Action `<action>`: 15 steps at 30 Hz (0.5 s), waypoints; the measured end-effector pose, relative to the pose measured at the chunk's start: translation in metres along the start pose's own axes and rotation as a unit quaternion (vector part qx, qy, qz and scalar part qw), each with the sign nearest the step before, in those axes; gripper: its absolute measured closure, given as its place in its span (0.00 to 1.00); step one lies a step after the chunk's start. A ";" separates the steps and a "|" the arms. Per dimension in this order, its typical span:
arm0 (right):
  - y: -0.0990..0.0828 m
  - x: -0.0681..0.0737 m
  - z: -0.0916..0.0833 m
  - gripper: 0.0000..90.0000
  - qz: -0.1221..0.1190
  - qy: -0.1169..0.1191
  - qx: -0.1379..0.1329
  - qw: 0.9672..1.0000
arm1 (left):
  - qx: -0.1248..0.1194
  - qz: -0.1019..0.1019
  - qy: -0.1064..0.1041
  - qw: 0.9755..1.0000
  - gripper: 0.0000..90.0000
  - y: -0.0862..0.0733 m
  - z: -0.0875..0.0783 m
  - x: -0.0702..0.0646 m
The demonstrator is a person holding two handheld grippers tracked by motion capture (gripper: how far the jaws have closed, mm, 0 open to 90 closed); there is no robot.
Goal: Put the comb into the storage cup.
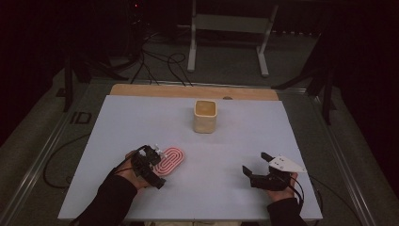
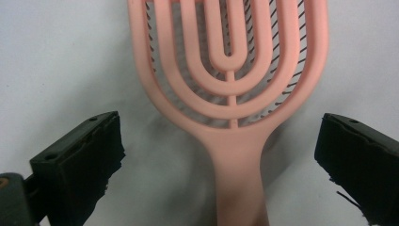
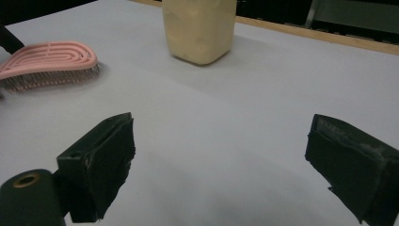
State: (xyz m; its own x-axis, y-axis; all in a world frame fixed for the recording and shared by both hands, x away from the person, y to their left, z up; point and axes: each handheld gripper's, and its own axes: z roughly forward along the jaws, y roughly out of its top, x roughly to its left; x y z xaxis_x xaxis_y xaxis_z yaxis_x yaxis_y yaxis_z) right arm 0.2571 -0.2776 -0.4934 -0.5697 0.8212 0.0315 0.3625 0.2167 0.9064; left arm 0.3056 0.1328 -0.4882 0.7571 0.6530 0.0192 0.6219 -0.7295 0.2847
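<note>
The pink brush point(image 2: 229, 70) is lying bristles-down on the white counter point(image 1: 141, 122), on the person's side of the cream cup point(image 1: 205, 116), so its handle is offered to the left gripper point(image 2: 221, 155). That gripper's fingers point(image 2: 80, 165) are spread wide, straddling the handle without touching it, seemingly readying a grasp. The right gripper point(image 3: 226, 169) is waiting open and empty, well apart from the cup.

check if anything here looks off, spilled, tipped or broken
Nothing stands out. The pink hairbrush lies flat, bristles down, its handle between the open left gripper. The cream cup stands upright farther back, nothing spilled. The right gripper is open over bare table.
</note>
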 end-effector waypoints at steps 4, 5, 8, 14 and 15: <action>0.000 0.000 0.000 0.10 0.000 0.000 0.000 1.000 | 0.009 0.005 0.007 1.000 0.10 -0.001 0.000 -0.002; 0.000 0.000 0.000 0.10 0.000 0.000 0.000 1.000 | 0.012 0.008 0.008 1.000 0.13 -0.002 0.000 -0.003; 0.000 0.000 0.000 0.10 -0.001 0.000 0.001 1.000 | 0.017 0.003 0.008 1.000 0.21 -0.004 -0.001 -0.002; 0.000 0.000 0.000 0.09 -0.001 0.000 0.002 1.000 | 0.028 -0.004 -0.006 1.000 0.41 -0.007 -0.003 0.002; 0.000 0.000 0.000 0.09 -0.001 0.000 0.002 1.000 | 0.028 -0.004 -0.006 1.000 0.44 -0.007 -0.003 0.002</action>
State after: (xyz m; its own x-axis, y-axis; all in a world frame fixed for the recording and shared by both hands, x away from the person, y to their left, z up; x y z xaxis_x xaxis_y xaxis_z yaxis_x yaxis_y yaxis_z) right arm 0.2576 -0.2776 -0.4937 -0.5699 0.8212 0.0294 0.3645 0.2205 0.9047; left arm 0.3017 0.1400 -0.4874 0.7543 0.6565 0.0058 0.6378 -0.7349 0.2304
